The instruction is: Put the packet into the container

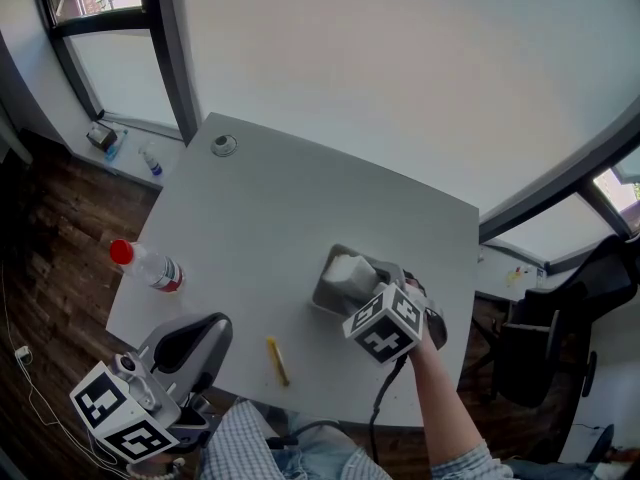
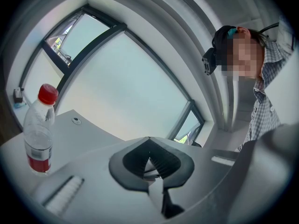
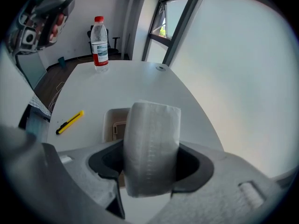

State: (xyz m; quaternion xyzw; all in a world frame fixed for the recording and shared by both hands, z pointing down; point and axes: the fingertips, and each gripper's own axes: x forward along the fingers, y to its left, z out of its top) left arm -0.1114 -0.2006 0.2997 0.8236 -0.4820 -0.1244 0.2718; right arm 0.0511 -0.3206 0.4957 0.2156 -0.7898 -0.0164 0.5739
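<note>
1. My right gripper (image 3: 152, 164) pinches the packet (image 3: 152, 125), long axis along my jaws, far end over the container (image 3: 111, 120).
2. The packet hides much of the container.
3. My left gripper (image 2: 150, 158): jaws pressed together, empty.

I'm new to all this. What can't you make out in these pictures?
Container inside: right gripper view, packet covers most of it.
Bottle label print: too small in every view.
Small things on the floor by the window: head view, too small to name.
</note>
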